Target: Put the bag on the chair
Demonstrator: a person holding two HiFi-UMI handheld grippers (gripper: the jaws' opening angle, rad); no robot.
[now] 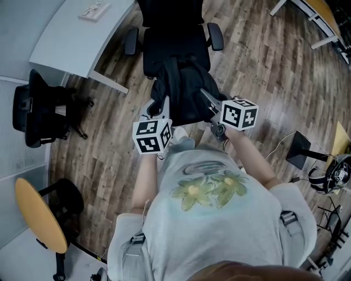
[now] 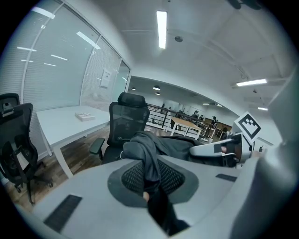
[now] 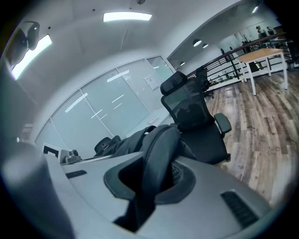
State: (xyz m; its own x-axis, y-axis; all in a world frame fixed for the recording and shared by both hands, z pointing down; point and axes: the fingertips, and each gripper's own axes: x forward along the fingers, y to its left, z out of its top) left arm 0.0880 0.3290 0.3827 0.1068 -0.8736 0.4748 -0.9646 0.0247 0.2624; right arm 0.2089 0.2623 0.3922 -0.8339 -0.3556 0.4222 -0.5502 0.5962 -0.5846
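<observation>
A black bag (image 1: 182, 90) hangs in the air in front of a black office chair (image 1: 174, 41), just before its seat. My left gripper (image 1: 160, 110) is shut on a strap of the bag (image 2: 148, 161) at the bag's left side. My right gripper (image 1: 207, 99) is shut on another strap (image 3: 156, 163) at the bag's right side. In the left gripper view the bag's body (image 2: 173, 144) stretches across to the right gripper (image 2: 219, 149), with the chair (image 2: 124, 126) behind it. The chair (image 3: 196, 121) stands close behind the bag in the right gripper view.
A white desk (image 1: 77, 38) stands at the far left with a small flat box (image 1: 94, 11) on it. Another black chair (image 1: 38, 110) sits at the left, and a round orange-topped table (image 1: 38, 217) at the lower left. Headphones and a black stand (image 1: 307, 151) lie at the right.
</observation>
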